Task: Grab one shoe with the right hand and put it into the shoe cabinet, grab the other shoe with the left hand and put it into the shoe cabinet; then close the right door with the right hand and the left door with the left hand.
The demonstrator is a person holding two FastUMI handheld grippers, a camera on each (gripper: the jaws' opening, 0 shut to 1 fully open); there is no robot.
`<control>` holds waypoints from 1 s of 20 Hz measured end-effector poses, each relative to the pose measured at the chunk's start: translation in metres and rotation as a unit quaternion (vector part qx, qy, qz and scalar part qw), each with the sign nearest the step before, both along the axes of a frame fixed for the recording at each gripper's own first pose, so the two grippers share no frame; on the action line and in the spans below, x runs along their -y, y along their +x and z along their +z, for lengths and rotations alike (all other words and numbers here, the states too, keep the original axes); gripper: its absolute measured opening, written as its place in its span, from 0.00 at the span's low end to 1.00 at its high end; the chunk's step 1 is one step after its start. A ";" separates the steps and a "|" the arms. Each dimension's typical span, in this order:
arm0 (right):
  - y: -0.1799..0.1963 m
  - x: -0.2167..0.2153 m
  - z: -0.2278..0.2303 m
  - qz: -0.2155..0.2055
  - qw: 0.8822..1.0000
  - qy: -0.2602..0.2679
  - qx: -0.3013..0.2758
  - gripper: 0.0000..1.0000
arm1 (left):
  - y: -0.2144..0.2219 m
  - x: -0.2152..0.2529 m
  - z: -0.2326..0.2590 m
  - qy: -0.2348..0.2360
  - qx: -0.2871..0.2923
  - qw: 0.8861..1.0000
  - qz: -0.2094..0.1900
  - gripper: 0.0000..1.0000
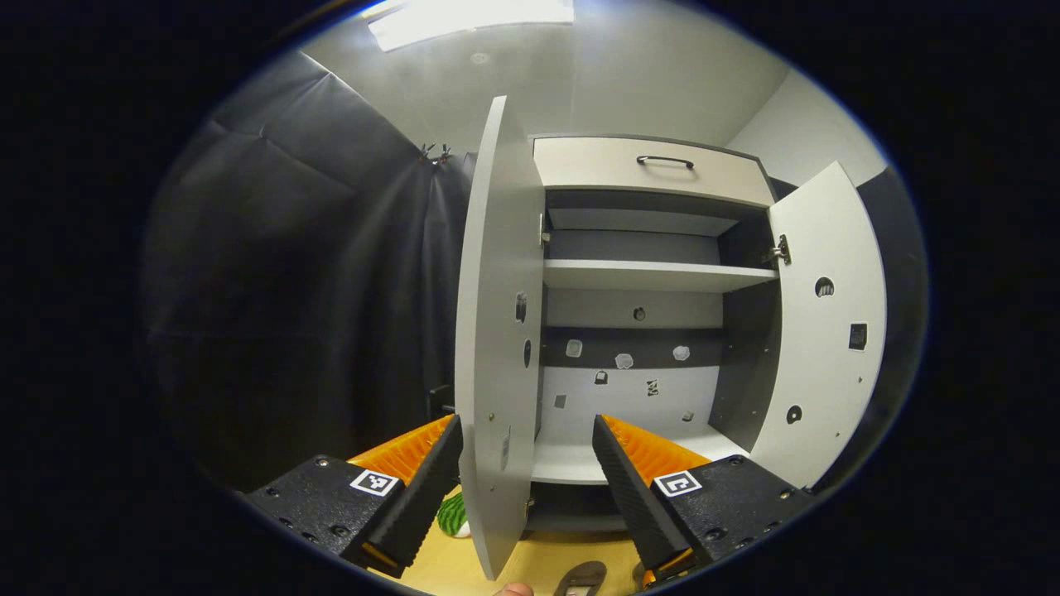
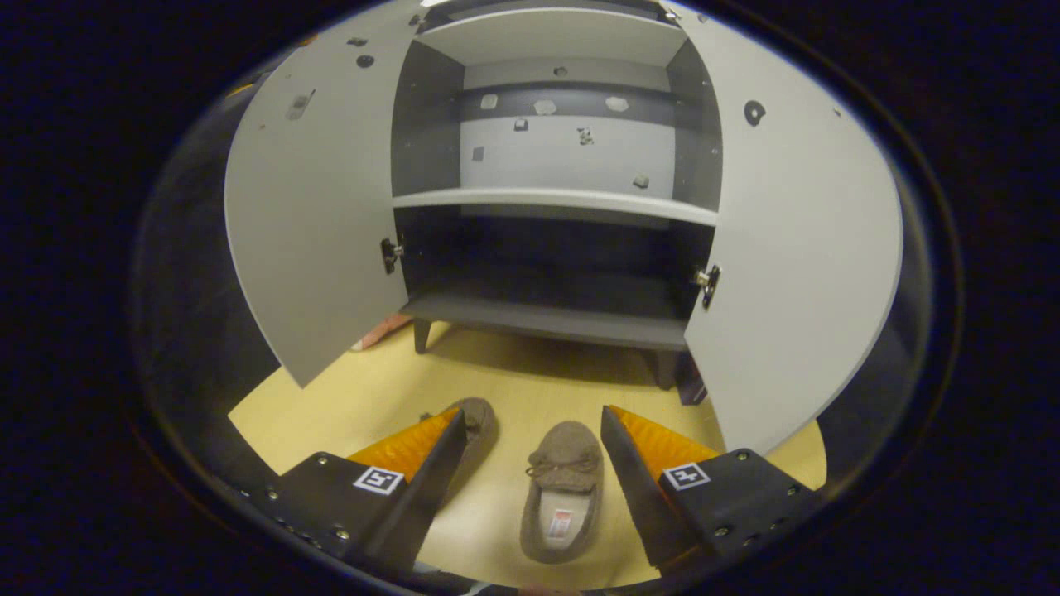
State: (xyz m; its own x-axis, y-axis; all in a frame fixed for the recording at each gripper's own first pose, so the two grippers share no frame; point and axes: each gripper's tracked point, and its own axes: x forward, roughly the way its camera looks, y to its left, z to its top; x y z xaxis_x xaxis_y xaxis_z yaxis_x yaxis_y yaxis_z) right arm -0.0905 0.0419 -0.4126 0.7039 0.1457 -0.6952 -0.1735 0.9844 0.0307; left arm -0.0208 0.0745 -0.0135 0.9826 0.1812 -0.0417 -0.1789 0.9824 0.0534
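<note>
Left gripper view: left gripper (image 1: 527, 476) low in the frame, fingers (image 1: 431, 484) spread wide, holding nothing. Edge of the cabinet's left door (image 1: 497, 331) standing between the fingers, not touching either one as far as can be told. Shoe cabinet (image 1: 654, 273) in the middle of the frame, both doors swung open. Right door (image 1: 828, 331) at the right side of the frame. Drawer (image 1: 654, 165) with a dark handle along the top. Pale shelf (image 1: 654, 276) across the middle, bare. Yellow floor (image 1: 464, 567) at the bottom of the frame. Small green thing (image 1: 451, 515) on the floor, low and left of the door edge; too small to tell what. Tip of a brown shoe peeking up at the very bottom edge (image 1: 580, 578).

Right gripper view: right gripper (image 2: 530, 463) low in the frame, fingers (image 2: 638, 488) spread wide, holding nothing. One brown slipper (image 2: 563, 488) flat on the floor between the fingers, toe toward the cabinet, not touched. Other slipper (image 2: 479, 422) just beside it at the left, half hidden behind the left finger. Cabinet in the upper half of the frame, doors wide open at left and right, dark bottom shelf (image 2: 546, 319) bare.
</note>
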 end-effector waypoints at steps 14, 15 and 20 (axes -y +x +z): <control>-0.025 -0.015 -0.115 0.011 0.992 0.017 -0.128 0.99 | -0.025 -0.043 -0.004 0.024 -0.020 0.997 0.073 0.96; -0.022 -0.016 -0.120 0.015 0.992 0.014 -0.127 0.98 | -0.029 -0.048 -0.004 0.026 -0.022 0.996 0.081 0.96; -0.010 -0.023 -0.147 0.036 0.989 -0.008 -0.141 0.94 | -0.050 -0.069 -0.003 0.040 -0.029 0.991 0.121 0.93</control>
